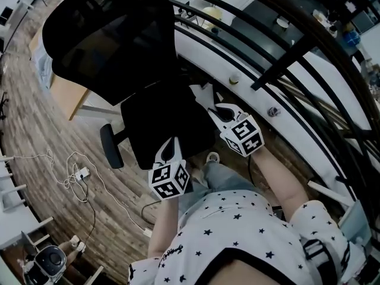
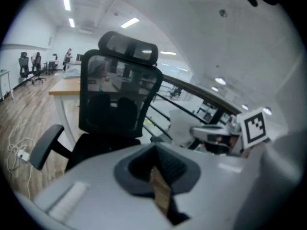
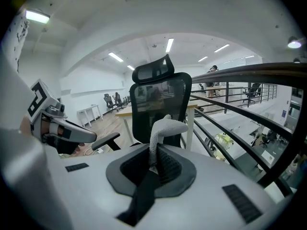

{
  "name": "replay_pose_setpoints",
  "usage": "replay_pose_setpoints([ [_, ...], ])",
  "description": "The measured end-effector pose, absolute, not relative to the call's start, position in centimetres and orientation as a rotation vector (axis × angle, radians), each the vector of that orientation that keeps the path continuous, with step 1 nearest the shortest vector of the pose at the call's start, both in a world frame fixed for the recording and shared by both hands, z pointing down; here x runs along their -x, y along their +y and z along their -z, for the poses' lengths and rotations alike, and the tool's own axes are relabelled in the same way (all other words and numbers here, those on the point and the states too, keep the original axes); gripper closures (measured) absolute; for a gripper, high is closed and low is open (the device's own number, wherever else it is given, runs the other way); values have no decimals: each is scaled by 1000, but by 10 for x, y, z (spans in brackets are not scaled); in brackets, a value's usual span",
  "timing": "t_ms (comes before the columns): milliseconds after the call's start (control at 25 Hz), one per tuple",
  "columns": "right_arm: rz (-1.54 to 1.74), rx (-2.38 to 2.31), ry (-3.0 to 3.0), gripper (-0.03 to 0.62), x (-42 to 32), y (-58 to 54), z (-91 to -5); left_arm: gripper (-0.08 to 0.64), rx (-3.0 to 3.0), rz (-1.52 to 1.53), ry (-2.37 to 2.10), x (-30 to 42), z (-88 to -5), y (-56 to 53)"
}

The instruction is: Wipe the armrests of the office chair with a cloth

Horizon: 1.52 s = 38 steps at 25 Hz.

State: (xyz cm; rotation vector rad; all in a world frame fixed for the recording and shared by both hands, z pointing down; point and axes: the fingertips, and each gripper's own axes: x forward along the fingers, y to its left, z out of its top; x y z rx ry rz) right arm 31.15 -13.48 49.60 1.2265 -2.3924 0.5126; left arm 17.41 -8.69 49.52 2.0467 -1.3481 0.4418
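Evidently light and floppy, the cloth (image 3: pixel 165 128) is pinched at 1 end by the right gripper (image 3: pixel 154 163); left gripper (image 2: pixel 160 188) clenched, empty.

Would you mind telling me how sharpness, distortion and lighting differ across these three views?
Head view: strong fisheye, the railing bows, office chair nearly black. Left gripper view: soft and hazy throughout. Right gripper view: sharper, the cloth crisp, ceiling lights bright.
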Motion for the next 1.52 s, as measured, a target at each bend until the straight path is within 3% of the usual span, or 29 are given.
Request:
replay_pose_setpoints([
  [920,-152,-986,-2047,563,-345,-260,-640,555,-1917,-512,-1360,-189,-554,-87],
  [1520,-281,-867,-1987,563,-332,-261,-701,555,-1852,-534,-1361,-185,-575,-73],
])
